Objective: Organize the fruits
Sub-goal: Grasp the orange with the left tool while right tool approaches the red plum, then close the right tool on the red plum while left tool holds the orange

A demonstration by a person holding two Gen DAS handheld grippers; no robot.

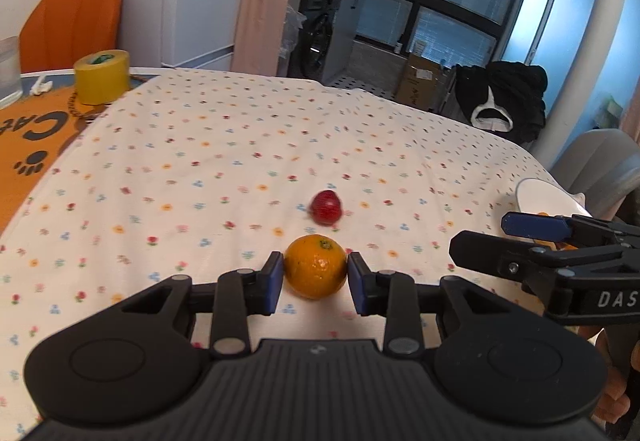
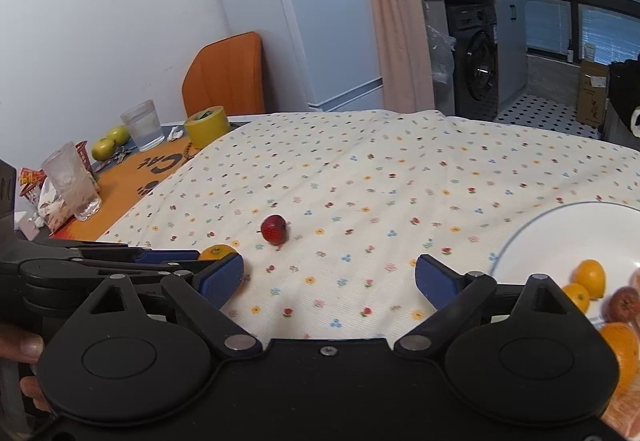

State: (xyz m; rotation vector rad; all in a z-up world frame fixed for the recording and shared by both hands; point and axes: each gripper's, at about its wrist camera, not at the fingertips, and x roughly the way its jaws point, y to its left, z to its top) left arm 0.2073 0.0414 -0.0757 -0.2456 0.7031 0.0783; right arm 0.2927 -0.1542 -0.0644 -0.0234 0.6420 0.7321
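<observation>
An orange (image 1: pixel 315 267) rests on the flowered tablecloth (image 1: pixel 240 145) between the blue pads of my left gripper (image 1: pixel 316 275), and both pads touch its sides. From the right wrist view only the top of this orange (image 2: pixel 218 252) shows behind the left gripper's fingers. Just beyond it lies a small red fruit (image 1: pixel 327 207) (image 2: pixel 274 229). My right gripper (image 2: pixel 330 281) (image 1: pixel 488 237) stands wide open over bare cloth. To its right, a white plate (image 2: pixel 560 237) (image 1: pixel 540 197) holds small oranges (image 2: pixel 590 277), a reddish fruit (image 2: pixel 624 303) and a big orange (image 2: pixel 620 353).
At the table's far left are a yellow tape roll (image 1: pixel 102 75) (image 2: pixel 206 127), two glasses (image 2: pixel 142 125) (image 2: pixel 74 181), green apples (image 2: pixel 110 143) and an orange mat (image 2: pixel 132 177). An orange chair (image 2: pixel 228 73) stands behind. A hand (image 2: pixel 22 347) holds the left gripper.
</observation>
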